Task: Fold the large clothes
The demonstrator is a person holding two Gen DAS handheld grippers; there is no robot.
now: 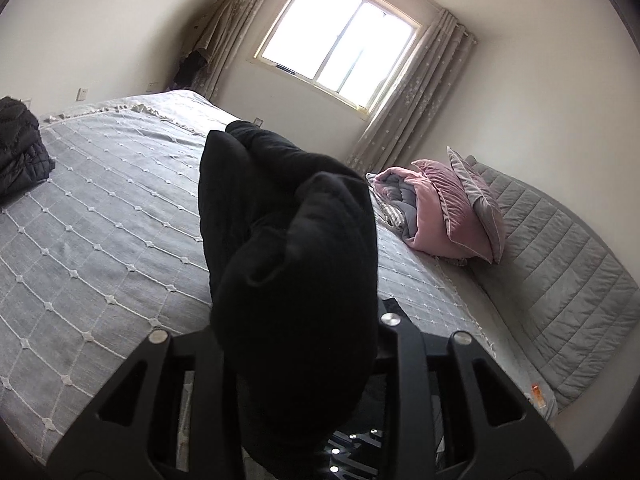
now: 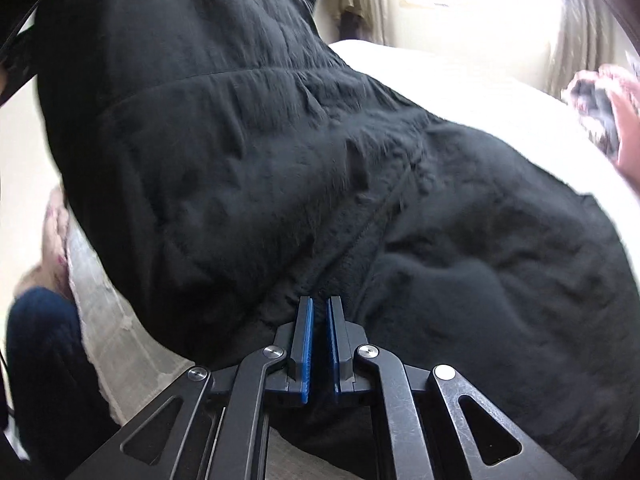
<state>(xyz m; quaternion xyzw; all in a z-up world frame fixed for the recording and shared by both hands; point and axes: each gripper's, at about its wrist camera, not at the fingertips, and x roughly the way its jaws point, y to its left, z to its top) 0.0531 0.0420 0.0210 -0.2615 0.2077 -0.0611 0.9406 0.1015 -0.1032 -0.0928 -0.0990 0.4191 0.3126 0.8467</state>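
A large black padded garment (image 1: 288, 248) hangs over my left gripper (image 1: 298, 340) and hides its fingertips; the jaws seem closed on the cloth, above a grey bed (image 1: 100, 216). In the right wrist view the same black garment (image 2: 320, 168) fills most of the frame. My right gripper (image 2: 320, 308) has its blue-padded fingers (image 2: 306, 344) nearly together, pinching a fold or seam of the garment at its lower edge.
A second dark quilted garment (image 1: 20, 148) lies at the bed's far left. A pink and grey bundle of bedding and pillows (image 1: 448, 208) sits by the grey padded headboard (image 1: 560, 280). A window with curtains (image 1: 344, 36) is behind. A person's leg (image 2: 44, 360) stands at the left.
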